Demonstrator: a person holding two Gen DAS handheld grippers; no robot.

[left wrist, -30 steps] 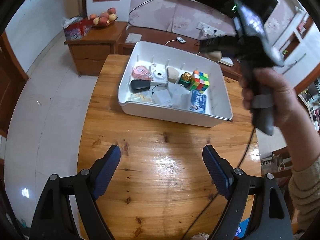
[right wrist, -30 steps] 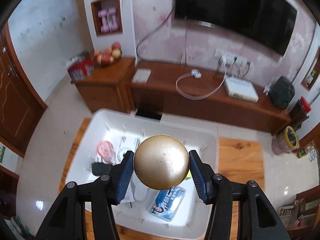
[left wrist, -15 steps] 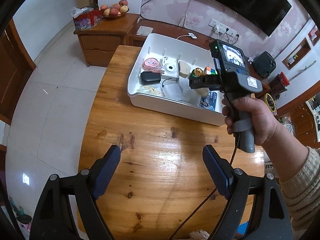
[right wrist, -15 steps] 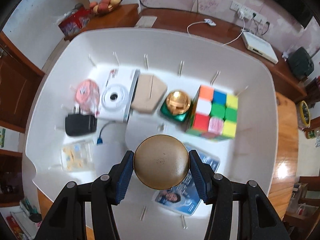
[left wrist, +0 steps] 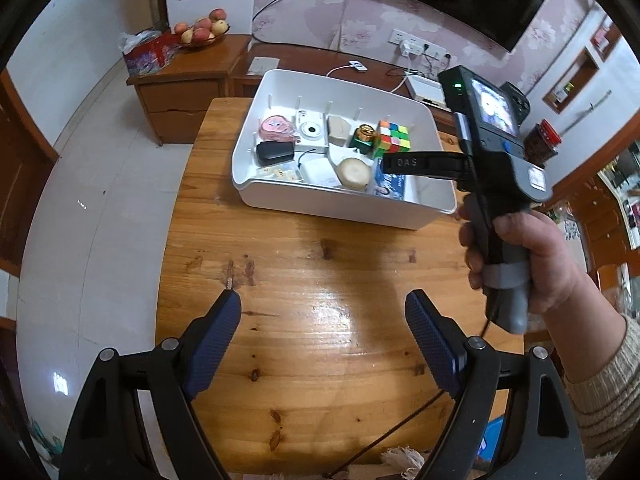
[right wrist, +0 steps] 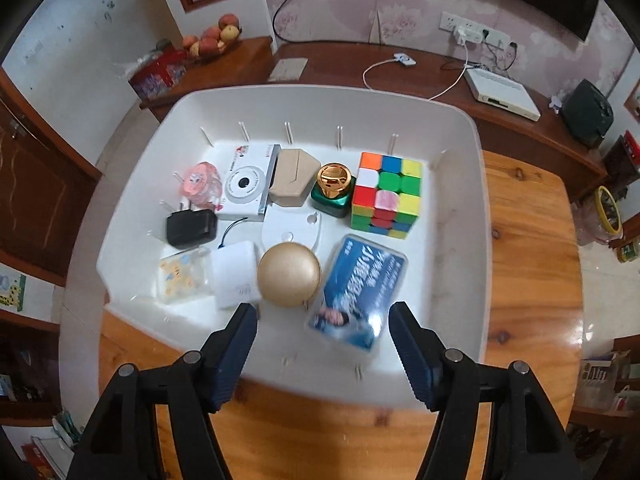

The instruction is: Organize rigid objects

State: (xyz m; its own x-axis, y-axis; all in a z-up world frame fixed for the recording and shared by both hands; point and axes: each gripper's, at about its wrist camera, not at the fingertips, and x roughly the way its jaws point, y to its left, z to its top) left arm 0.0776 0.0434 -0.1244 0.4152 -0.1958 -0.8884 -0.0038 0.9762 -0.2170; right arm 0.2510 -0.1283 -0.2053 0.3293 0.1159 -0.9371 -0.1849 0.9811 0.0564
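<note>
Resting in the white tray (right wrist: 460,216) just beside the blue card (right wrist: 356,288), the gold round lid (right wrist: 289,274) is seen straight ahead of the right gripper (right wrist: 322,330), whose fingers are spread wide and empty; the left gripper (left wrist: 322,334), likewise wide and empty, is held well back over the bench (left wrist: 320,280).

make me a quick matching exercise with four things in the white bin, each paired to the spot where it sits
Things:
1. gold round case
2. colour cube
3. black charger
4. blue card box

Places:
A. left side of the white bin
B. far row, rightmost
C. near row, right of the gold case
D. near row, between the white box and the blue box

Pairs: 1-D, 2-B, 3-A, 4-C
</note>
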